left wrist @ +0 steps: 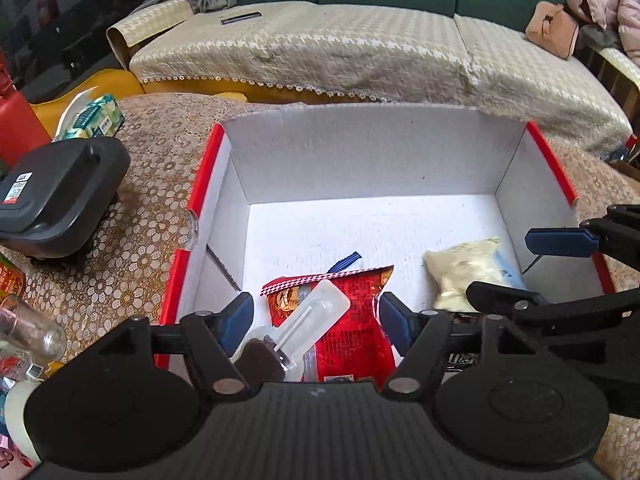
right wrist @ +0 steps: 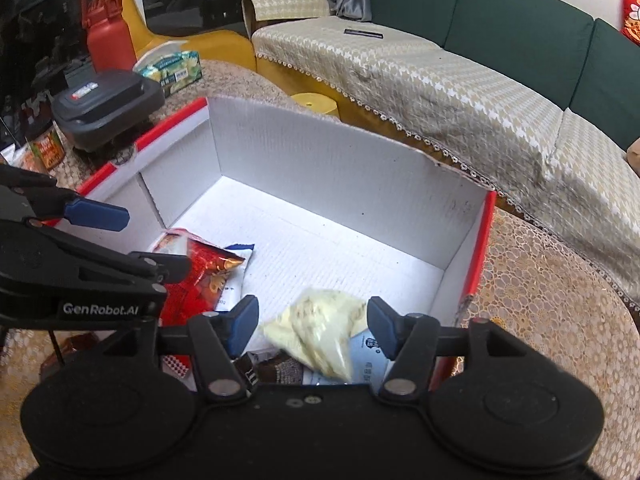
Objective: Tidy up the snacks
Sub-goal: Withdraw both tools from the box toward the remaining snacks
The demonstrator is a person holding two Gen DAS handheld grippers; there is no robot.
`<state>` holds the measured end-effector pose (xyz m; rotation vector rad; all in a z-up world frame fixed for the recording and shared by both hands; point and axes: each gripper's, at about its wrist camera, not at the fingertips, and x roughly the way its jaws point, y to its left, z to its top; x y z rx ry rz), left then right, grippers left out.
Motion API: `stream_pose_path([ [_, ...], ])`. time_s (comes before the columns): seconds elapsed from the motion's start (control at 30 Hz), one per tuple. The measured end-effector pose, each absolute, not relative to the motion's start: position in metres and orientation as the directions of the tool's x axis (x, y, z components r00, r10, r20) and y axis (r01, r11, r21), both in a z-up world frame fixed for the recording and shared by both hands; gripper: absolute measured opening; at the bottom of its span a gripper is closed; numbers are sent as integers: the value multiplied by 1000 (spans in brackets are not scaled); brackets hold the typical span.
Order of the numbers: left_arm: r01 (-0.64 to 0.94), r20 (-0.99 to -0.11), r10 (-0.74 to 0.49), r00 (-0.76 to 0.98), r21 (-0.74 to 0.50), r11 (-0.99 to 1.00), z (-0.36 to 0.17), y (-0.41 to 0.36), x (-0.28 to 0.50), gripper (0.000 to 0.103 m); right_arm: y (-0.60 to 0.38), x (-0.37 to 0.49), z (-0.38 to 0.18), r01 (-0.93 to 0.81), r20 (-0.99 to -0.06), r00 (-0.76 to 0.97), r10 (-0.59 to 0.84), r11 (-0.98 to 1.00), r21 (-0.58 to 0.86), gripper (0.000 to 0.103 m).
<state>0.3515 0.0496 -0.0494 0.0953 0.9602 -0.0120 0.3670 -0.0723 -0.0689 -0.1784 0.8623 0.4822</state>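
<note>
**So, both snacks look dropped in the box**

Basically both grippers hang over the box, tilted down into it, which makes sense if the point is to let stuff go inside rather than beside it. The left gripper has its jaws apart, and the red packet plus a clear blister pack lie loose between them, not pinched as far as I can tell. Same deal with the right gripper: jaws apart, with the pale bag blurry between them and neither pad seeming to press it.

Box contents: red packet at about 7 o'clock on the floor in the right view, pale bag near 5 o'clock, and a dark wrapper tucked at the near edge. The far half is bare white cardboard.

Outside, at 9 to 10 o'clock in the left view, there's a grey case and a tissue pack on the table. I'd guess more snacks remain to fetch.
</note>
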Motion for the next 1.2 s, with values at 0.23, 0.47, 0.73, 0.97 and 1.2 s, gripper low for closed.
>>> stream_pose_path([
  [0.23,46,-793,32,609,76,996,-30,48,334,78,-79,353,-51,-471,-750,565,344,881,49,60],
  [0.47,29,-771,20,637,50,998,-9,51,313,83,-89,330,-32,-459,-722,593,356,886,59,87],
  [0.73,54,-739,-6,674,41,998,14,48,278,83,-94,300,-8,-472,-688,616,383,879,66,88],
  [0.97,75,-711,-40,702,18,997,30,50,242,86,-107,265,7,-472,-650,642,408,877,84,100],
  [1.2,79,-692,-74,718,-25,997,32,59,204,98,-119,229,10,-493,-633,644,430,866,87,103],
])
